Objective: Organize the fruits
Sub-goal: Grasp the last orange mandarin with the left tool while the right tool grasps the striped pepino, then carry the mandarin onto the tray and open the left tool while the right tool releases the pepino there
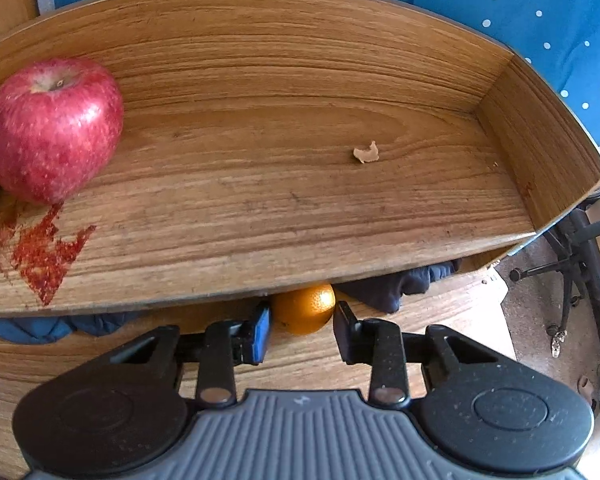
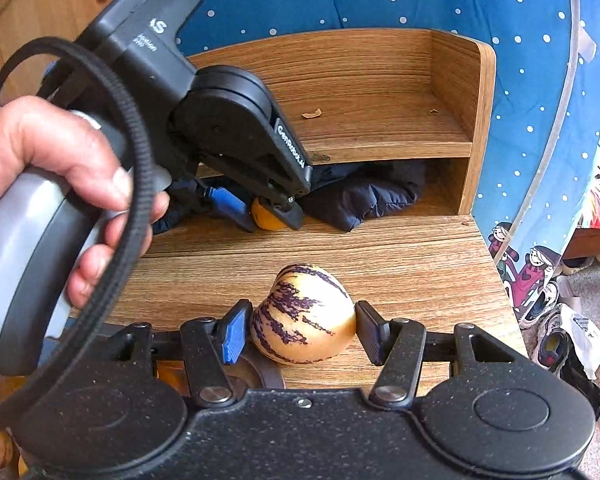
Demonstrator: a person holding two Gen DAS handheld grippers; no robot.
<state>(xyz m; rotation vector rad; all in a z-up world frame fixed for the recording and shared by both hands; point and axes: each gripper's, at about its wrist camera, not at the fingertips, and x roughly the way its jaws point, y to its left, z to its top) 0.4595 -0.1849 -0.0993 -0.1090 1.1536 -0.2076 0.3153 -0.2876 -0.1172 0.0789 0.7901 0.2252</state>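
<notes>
So the left gripper [image 1: 302,330] is reaching under the wooden shelf [image 1: 260,184], jaws spread with the small round orange [image 1: 305,308] sitting right between them, not clearly squeezed yet. A person's hand [image 2: 56,184] holds that tool. The orange lies on the wood-grain surface [image 2: 400,256] next to some crumpled dark blue cloth [image 2: 364,196]. Up on the shelf there's a shiny red apple [image 1: 52,128] at the left end. The right gripper [image 2: 300,334] is spread too, bracketing a cream-yellow pepino melon with purple stripes [image 2: 304,316] resting on the surface.
</notes>
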